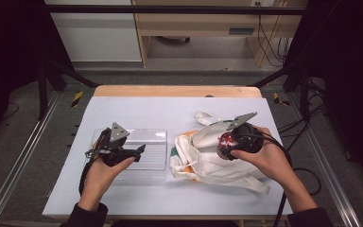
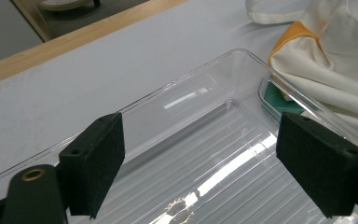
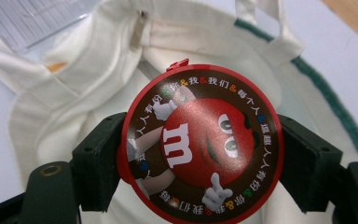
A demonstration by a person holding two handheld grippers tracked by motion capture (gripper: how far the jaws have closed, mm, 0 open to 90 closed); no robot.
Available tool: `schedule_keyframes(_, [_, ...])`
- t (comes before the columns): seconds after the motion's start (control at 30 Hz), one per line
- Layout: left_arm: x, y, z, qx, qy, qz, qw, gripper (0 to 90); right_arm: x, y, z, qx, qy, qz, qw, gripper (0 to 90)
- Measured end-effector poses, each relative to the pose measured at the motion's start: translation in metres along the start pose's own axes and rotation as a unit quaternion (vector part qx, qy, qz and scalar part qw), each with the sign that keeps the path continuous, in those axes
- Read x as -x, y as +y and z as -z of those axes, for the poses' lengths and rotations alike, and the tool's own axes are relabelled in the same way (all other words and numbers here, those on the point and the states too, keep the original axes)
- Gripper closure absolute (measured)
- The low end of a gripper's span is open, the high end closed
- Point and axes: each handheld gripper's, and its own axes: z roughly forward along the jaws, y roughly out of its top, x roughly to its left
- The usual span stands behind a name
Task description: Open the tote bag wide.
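Left of frame in the high view: left gripper [image 1: 139, 149] hovers over the clear plastic tray [image 1: 153, 163], which sits on the white table [image 1: 170, 109] at centre-left. In the left gripper view its jaws stand wide apart w/ nothing between them, only the tray's ribbed floor [image 2: 223, 158] below; pads touch nothing.

Right of centre: cream canvas tote bag [image 1: 208, 161] w/ orange and green trim lies just beside the tray's right edge. The right gripper [image 1: 224, 144] sits above the bag mouth, clamped on a round red M&M's candy container [image 3: 200, 144]. Both pads press its sides, the printed lid faces the camera, and the bag opening [image 3: 121, 84] is behind it.

Risks, as a guess: the container is round and glossy and gripped only at the rim edges, so it could rotate or slip out if the hand tilts, dropping back into the bag. The red lid tab [image 3: 178, 64] could snag the fabric or a handle strap [image 3: 261, 23] and drag the bag along, nudging the tray. A hurried set-down could also hit the tray's raised rim.
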Motion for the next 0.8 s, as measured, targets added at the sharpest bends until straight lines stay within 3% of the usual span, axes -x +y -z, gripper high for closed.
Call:
schedule_keyframes(0.13, [-0.001, 0.0, 0.0, 0.001, -0.003, -0.001, 1.0, 14.9, -0.006, 0.01, 0.013, 0.014, -0.003, -0.001, 0.9999, 24.8])
schedule_keyframes(0.4, [-0.006, -0.002, 0.003, -0.002, 0.0, 0.0, 1.0, 13.7, -0.014, 0.033, 0.026, 0.017, -0.01, 0.013, 0.9997, 24.9])
schedule_keyframes(0.6, [-0.011, -0.004, 0.005, -0.01, 0.011, -0.002, 0.9999, 12.7, -0.018, 0.05, 0.028, 0.021, -0.012, 0.014, 0.9996, 24.9])
schedule_keyframes(0.8, [-0.014, -0.005, 0.008, -0.004, 0.012, 0.006, 0.9999, 12.8, -0.022, 0.072, 0.022, 0.029, -0.007, 0.022, 0.9993, 24.9])
